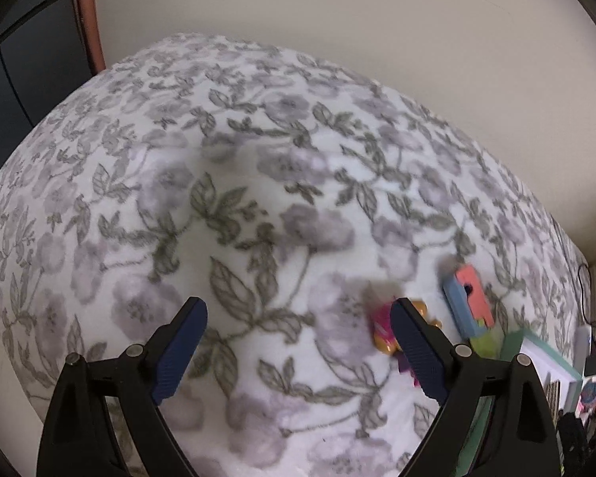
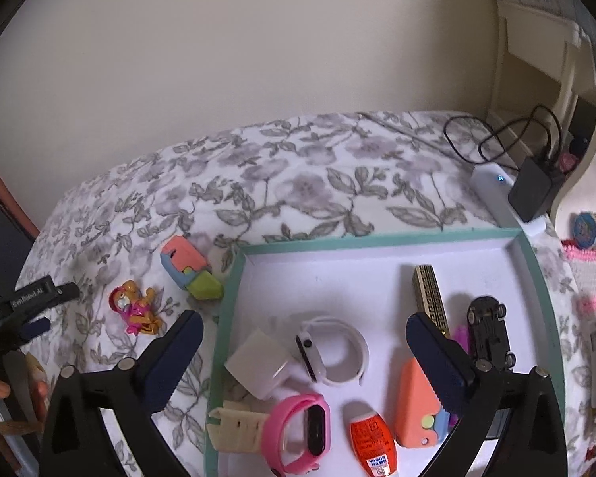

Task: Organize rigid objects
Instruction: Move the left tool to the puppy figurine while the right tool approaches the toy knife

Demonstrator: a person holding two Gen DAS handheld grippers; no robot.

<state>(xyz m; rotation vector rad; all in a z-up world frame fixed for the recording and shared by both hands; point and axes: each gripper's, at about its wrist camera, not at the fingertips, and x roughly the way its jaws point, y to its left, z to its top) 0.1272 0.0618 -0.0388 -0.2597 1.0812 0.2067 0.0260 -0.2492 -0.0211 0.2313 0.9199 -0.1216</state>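
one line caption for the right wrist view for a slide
Open right gripper above a tray of watches, two toys left on the bedspread.

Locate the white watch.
In the right wrist view, the white watch lies inside the teal tray, between the beige block and gold bar.

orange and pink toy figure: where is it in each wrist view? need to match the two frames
Left wrist: the toy figure lies on the floral bedspread at lower right, partly hidden behind the left tool's right-hand finger.
Right wrist: the toy figure lies in full view at left centre, outside the tray.
Shared landmark: the coral and blue block, just right of the figure in both.
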